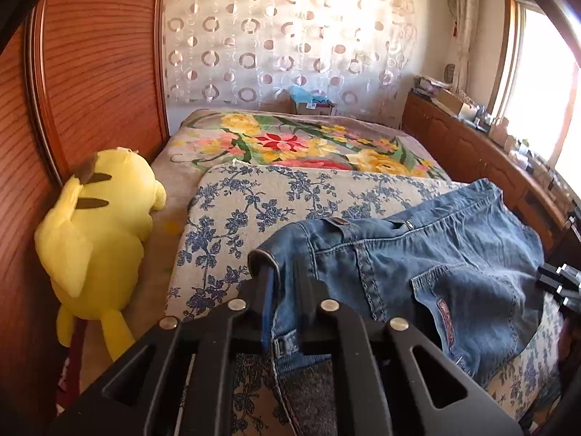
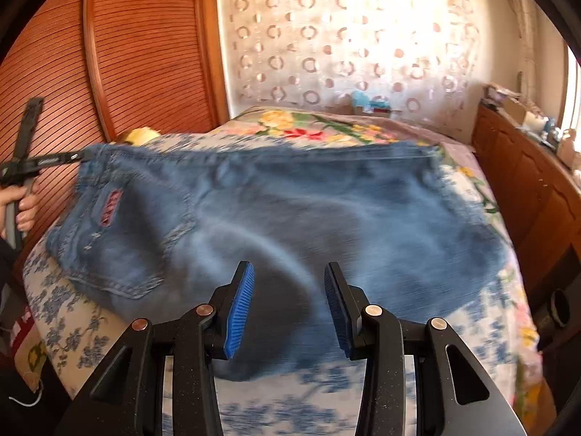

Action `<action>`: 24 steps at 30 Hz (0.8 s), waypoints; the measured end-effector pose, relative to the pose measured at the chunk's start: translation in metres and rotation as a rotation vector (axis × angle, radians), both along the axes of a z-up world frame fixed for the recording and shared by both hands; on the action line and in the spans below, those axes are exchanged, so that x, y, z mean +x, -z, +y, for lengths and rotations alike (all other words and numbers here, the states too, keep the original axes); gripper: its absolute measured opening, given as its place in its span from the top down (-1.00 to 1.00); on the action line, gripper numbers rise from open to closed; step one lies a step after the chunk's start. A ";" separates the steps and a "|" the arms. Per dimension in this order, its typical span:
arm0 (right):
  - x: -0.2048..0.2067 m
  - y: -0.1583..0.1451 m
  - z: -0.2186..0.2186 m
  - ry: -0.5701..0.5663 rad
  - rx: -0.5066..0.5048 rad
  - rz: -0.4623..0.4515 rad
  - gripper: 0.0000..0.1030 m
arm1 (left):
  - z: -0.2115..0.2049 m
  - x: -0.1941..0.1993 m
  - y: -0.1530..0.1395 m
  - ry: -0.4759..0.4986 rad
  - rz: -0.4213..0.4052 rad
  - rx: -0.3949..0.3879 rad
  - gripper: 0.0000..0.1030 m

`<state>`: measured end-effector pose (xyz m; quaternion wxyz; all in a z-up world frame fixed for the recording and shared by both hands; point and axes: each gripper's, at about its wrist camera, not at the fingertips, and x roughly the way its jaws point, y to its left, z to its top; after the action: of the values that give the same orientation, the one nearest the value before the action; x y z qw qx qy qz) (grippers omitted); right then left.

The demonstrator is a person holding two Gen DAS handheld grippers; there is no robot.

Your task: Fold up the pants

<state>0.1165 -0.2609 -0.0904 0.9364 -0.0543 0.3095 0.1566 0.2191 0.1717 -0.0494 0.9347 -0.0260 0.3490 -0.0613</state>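
Bedroom, daylit; blue-floral quilt [image 1: 232, 210] covers the near end of the bed, and on it lie the pants [image 1: 417, 261], faded blue denim, a red-stitched patch on the back pocket, lettering unreadable. Left gripper [image 1: 281, 287] pinches the pants' waistband corner; right gripper [image 2: 289, 303] hovers over the pants, blue pads spread, nothing between. Beyond the pants: yellow plush toy [image 1: 98, 232], flowered blanket [image 1: 290, 141], circle-patterned curtain [image 1: 283, 32].

No legible text; pink lettering on jeans [image 1: 428, 254] pocket patch, unreadable.
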 end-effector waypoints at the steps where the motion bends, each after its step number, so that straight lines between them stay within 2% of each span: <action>1: 0.001 -0.003 -0.005 0.012 -0.006 -0.007 0.19 | -0.004 -0.003 -0.002 0.003 -0.005 0.016 0.76; 3: 0.000 -0.010 -0.013 0.034 -0.013 -0.016 0.19 | -0.009 -0.008 -0.007 0.005 -0.014 0.041 0.75; 5: 0.001 -0.015 -0.024 0.057 -0.016 -0.024 0.19 | -0.015 -0.013 -0.013 0.023 -0.030 0.035 0.68; 8: 0.003 -0.023 -0.027 0.081 -0.021 -0.031 0.19 | -0.025 -0.019 -0.020 0.046 -0.044 0.024 0.50; 10: 0.004 -0.024 -0.027 0.091 -0.030 -0.034 0.19 | -0.031 -0.021 -0.023 0.063 -0.050 0.020 0.18; 12: 0.006 -0.026 -0.028 0.099 -0.038 -0.036 0.19 | -0.039 -0.023 -0.025 0.079 -0.058 0.022 0.03; 19: 0.014 -0.025 -0.024 0.102 -0.059 -0.032 0.19 | -0.061 -0.033 -0.040 0.083 -0.107 0.106 -0.15; 24: 0.022 -0.028 -0.029 0.093 -0.061 -0.033 0.19 | -0.060 -0.041 -0.056 0.080 -0.145 0.095 -0.16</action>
<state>0.1382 -0.2902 -0.0627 0.9454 -0.0711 0.3009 0.1026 0.1783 0.1122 0.0062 0.9545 0.0371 0.2836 -0.0837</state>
